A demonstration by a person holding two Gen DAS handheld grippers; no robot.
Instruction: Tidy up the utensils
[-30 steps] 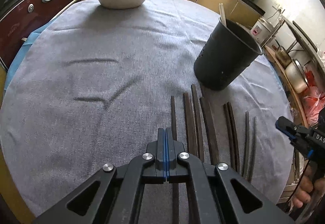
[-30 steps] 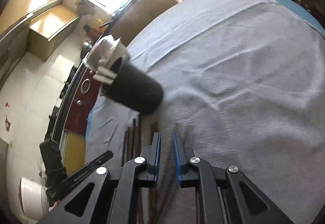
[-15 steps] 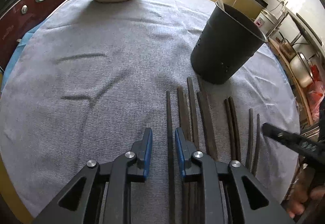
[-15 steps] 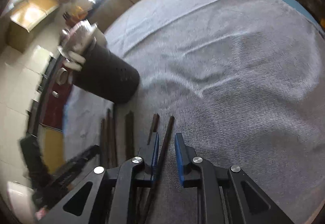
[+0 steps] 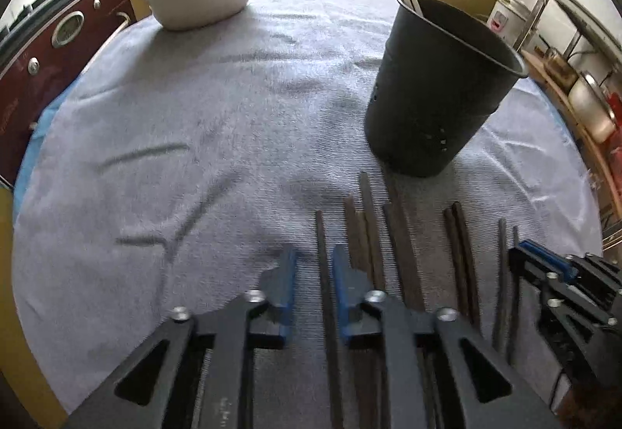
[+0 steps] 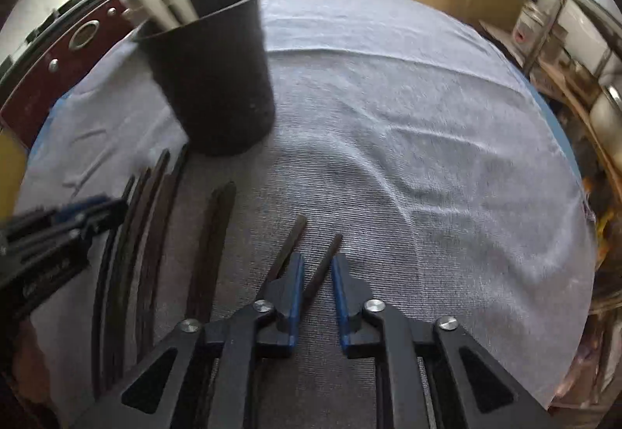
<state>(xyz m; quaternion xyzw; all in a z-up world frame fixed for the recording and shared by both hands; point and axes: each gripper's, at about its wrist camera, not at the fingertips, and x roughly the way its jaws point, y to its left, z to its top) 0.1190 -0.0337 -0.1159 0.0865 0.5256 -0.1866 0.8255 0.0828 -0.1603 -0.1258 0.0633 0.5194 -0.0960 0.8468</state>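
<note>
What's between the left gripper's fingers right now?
One dark chopstick lies in the left gripper's open gap, unclamped, shown in the left wrist view.

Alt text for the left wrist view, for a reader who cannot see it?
The open left gripper straddles the leftmost chopstick of a row of dark chopsticks lying on a grey cloth. A black holder stands upright behind them, a white tub sits farther back, and the right gripper shows at right.

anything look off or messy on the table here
Nothing spilled or broken. The dark chopsticks lie loose on the grey cloth beside the upright black holder, which already holds pale utensils; the cloth is slightly wrinkled.
</note>
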